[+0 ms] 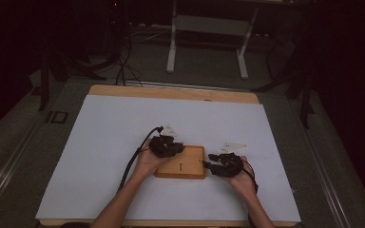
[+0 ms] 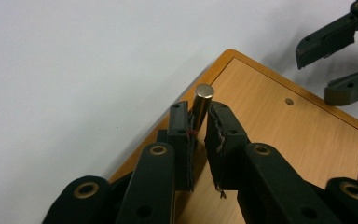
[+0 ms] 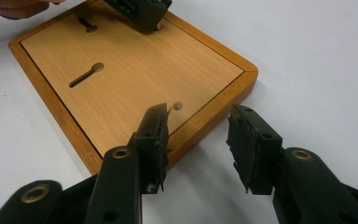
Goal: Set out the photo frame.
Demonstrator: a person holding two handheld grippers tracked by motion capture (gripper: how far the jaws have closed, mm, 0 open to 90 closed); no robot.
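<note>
The left gripper [image 2: 199, 122] clamps an upright metal pin [image 2: 202, 103] over the wooden board [image 2: 279, 135]; its hole [image 2: 289, 101] lies ahead, nearer the parted, empty right gripper [image 3: 199, 140]

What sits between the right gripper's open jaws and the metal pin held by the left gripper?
Bare wooden board, with a keyhole slot and a small hole, separates the right gripper from the metal pin in the left gripper.
</note>
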